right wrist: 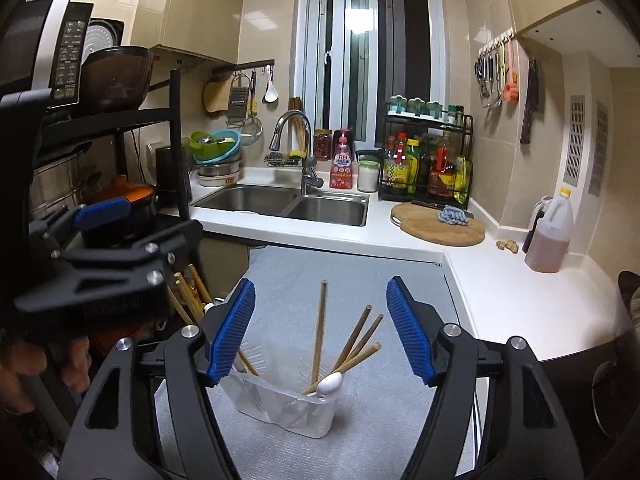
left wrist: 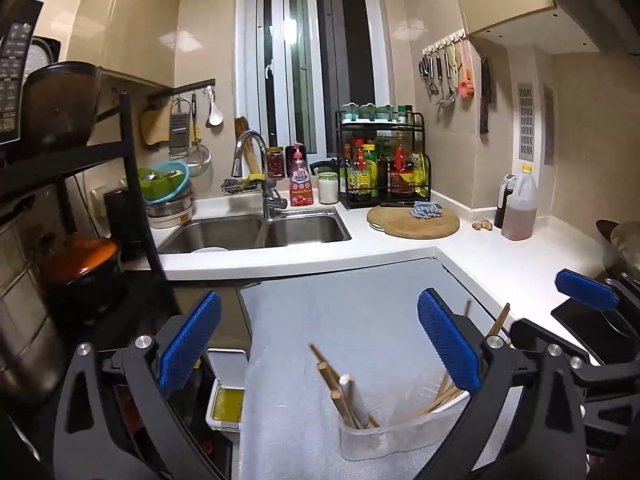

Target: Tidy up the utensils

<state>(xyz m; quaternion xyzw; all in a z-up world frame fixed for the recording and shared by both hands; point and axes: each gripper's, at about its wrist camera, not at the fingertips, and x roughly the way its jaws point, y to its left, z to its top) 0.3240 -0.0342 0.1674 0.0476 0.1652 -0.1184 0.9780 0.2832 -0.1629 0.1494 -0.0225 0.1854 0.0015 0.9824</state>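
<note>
A clear plastic utensil holder [left wrist: 384,436] [right wrist: 286,406] stands on a grey mat [left wrist: 352,312] [right wrist: 360,280]. It holds several wooden chopsticks [left wrist: 330,376] [right wrist: 356,338] and a white spoon [right wrist: 330,383]. My left gripper [left wrist: 320,344] is open and empty above the holder. My right gripper [right wrist: 320,330] is open and empty, with the holder between and below its fingers. The right gripper's blue pad [left wrist: 586,290] shows at the right of the left wrist view; the left gripper [right wrist: 100,240] shows at the left of the right wrist view.
A white L-shaped counter [left wrist: 500,256] carries a double sink [left wrist: 256,232] with tap, a round wooden board [left wrist: 414,220] with a blue cloth, a spice rack [left wrist: 384,160] and an oil jug [left wrist: 520,204]. A black shelf rack [left wrist: 80,200] with pots stands left. Utensils hang on the wall [left wrist: 448,76].
</note>
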